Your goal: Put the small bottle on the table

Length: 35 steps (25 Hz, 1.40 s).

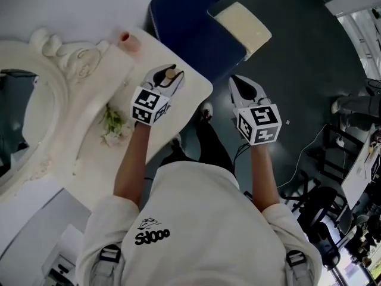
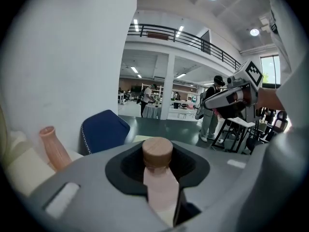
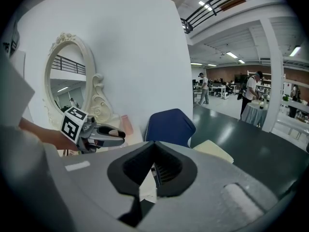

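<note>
My left gripper (image 1: 165, 79) is shut on the small bottle (image 1: 171, 74), a pale pink one with a round wooden cap. It hovers over the near right part of the white table (image 1: 190, 91). In the left gripper view the bottle (image 2: 160, 182) stands upright between the jaws, with its cap (image 2: 157, 152) above them. My right gripper (image 1: 243, 87) hangs over the dark floor to the right of the table. Its jaws are shut with nothing in them, as the right gripper view (image 3: 154, 151) also shows.
A pink vase (image 1: 128, 40) stands at the table's far edge. An ornate white mirror (image 1: 36, 100) leans along the left, and a small flower sprig (image 1: 113, 124) lies before it. Behind the table stands a blue chair (image 1: 184, 16) with a cream cushion (image 1: 244, 25) on it.
</note>
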### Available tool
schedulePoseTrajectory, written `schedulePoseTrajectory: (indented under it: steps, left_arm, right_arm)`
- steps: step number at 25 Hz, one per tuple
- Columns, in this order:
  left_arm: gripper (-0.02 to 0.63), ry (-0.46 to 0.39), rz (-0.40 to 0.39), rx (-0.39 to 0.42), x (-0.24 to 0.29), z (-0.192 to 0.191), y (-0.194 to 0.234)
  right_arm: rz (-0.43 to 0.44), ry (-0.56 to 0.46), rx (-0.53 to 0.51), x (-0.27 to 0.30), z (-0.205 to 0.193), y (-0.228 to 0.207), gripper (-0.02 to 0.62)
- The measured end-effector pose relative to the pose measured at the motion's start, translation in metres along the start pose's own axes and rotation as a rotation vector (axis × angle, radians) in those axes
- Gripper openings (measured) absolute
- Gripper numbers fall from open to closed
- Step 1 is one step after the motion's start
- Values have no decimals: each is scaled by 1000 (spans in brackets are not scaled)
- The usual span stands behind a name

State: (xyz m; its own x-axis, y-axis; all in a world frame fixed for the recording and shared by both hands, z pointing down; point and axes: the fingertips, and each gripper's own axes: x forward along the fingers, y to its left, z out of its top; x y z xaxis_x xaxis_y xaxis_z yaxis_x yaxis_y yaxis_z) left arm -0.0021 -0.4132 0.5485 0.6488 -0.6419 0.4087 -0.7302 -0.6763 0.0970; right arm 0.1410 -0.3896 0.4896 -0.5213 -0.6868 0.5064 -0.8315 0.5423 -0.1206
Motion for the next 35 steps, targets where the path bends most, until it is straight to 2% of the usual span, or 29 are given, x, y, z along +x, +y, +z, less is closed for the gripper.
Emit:
schedulePoseTrajectory:
  steps: [11, 18, 25, 30, 32, 35]
  left_arm:
    - [135, 72, 24, -36, 47, -34, 8]
    - [135, 69, 33, -30, 58, -42, 7]
    - [144, 67, 30, 51, 58, -47, -4]
    - [156, 66, 40, 10, 58, -50, -3]
    - [203, 79, 46, -11, 56, -50, 0]
    - [229, 62, 38, -65, 46, -45, 2]
  right_arm:
    - [71, 84, 21, 33, -26, -16, 2]
    - [81, 107, 35, 40, -37, -24, 2]
    - [71, 103, 38, 36, -38, -25, 2]
    - [60, 88, 49, 32, -33, -19, 2]
    - [56, 71, 47, 29, -27, -16, 2]
    - [44, 49, 46, 22, -20, -11, 2]
